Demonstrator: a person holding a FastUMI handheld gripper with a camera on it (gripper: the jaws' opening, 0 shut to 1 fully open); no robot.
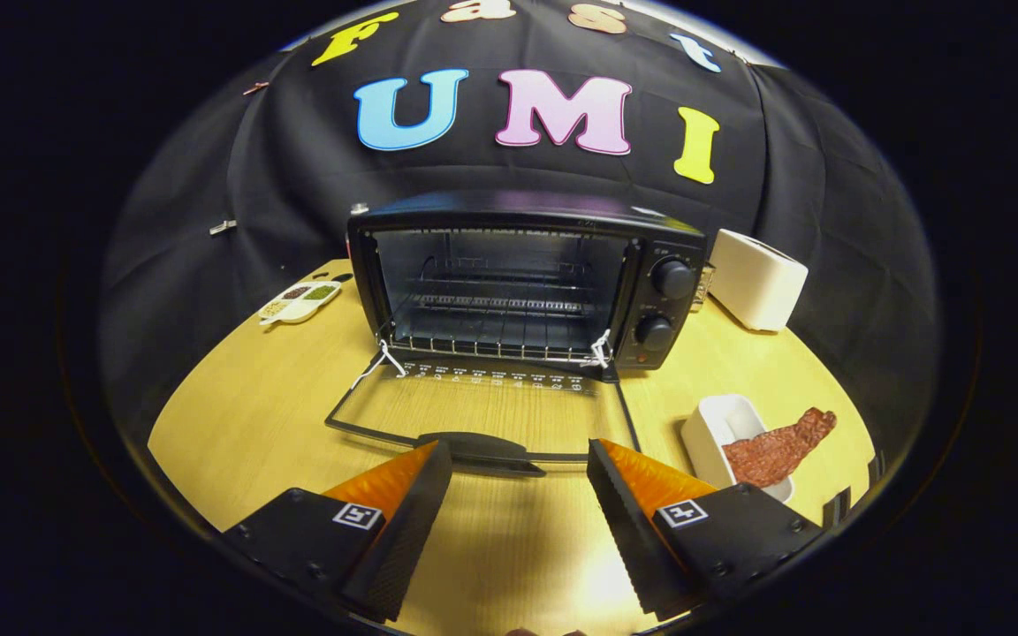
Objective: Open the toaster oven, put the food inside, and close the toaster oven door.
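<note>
Tool (pixel 518 495) hung released and empty near the toaster oven's (pixel 518 274) lowered door (pixel 482 420), leaving the food (pixel 778 449) waiting in its dish (pixel 710 422) at right.

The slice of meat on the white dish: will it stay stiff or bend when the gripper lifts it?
The meat looks thin and flat, so it probably sags. One end overhangs the white dish, which may tip if pushed. The open gripper holds nothing.
</note>
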